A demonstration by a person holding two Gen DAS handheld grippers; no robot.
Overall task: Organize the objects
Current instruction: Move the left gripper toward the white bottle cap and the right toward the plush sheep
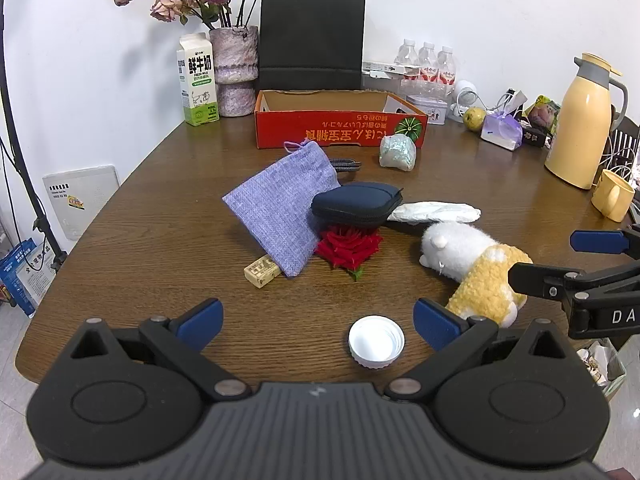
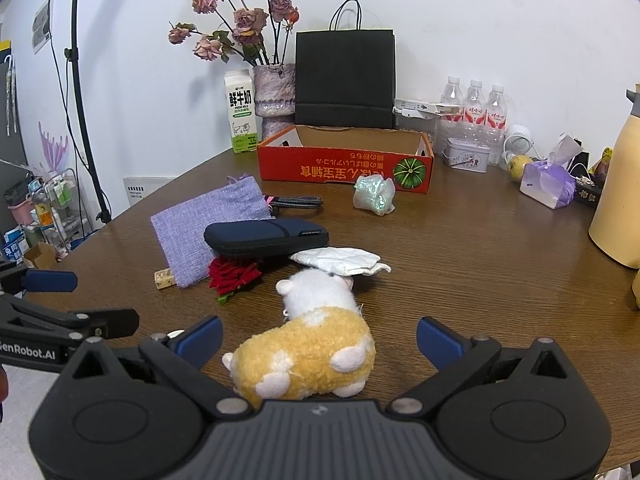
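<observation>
White wall [image 1: 460, 4], brown wooden table [image 1: 168, 216], grey floor [image 1: 16, 384]

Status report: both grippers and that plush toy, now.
Left gripper open, white bottle cap between jaws. Right gripper open around yellow-and-white plush toy. Nothing blocking.

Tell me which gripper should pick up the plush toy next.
Right. The right gripper is open with the plush toy lying directly between its fingers. The left gripper is open over the white bottle cap, with the toy off to its right side.
</observation>
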